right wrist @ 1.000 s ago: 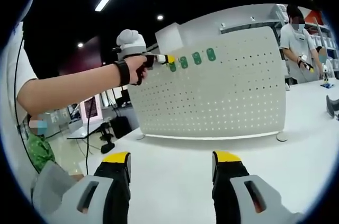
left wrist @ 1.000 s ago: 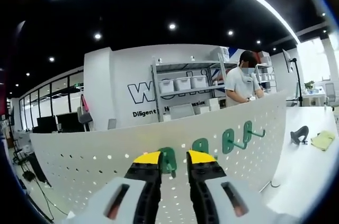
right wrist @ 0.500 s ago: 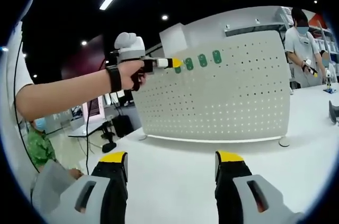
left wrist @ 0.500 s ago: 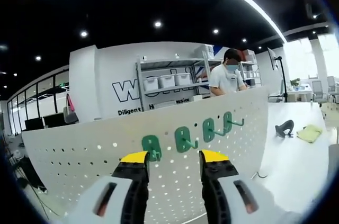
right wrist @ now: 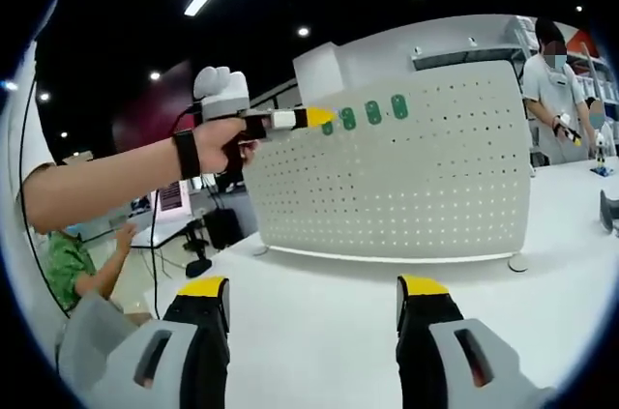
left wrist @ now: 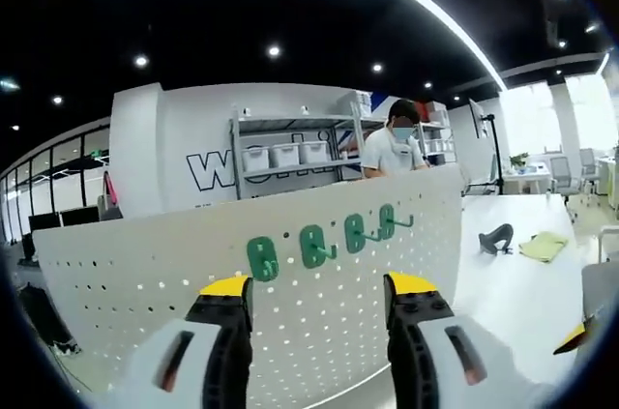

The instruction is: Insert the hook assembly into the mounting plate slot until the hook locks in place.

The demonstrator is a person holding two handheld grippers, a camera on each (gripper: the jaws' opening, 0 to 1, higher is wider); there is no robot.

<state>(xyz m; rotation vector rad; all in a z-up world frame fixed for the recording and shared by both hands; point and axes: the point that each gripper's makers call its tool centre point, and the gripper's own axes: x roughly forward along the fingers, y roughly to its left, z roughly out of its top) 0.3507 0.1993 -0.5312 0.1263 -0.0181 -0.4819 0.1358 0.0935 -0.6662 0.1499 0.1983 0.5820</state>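
Four green hooks [left wrist: 319, 243] seated on pegboard [left wrist: 174, 283]; left gripper [left wrist: 317, 290] wide open, empty, right gripper [right wrist: 313, 289] likewise. Advised: check seating squarely.

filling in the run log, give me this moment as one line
left gripper: open, empty, short of pegboard | right gripper: open, empty, above table | green hooks: four in a row on pegboard

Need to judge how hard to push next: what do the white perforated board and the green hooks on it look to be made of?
White perforated board: looks like painted sheet metal, thin, curved, matte, evenly punched; plastic can't be ruled out. Green hooks: probably moulded plastic or coated metal, uniform matte green, rounded backplates, thin prongs; too small to tell.
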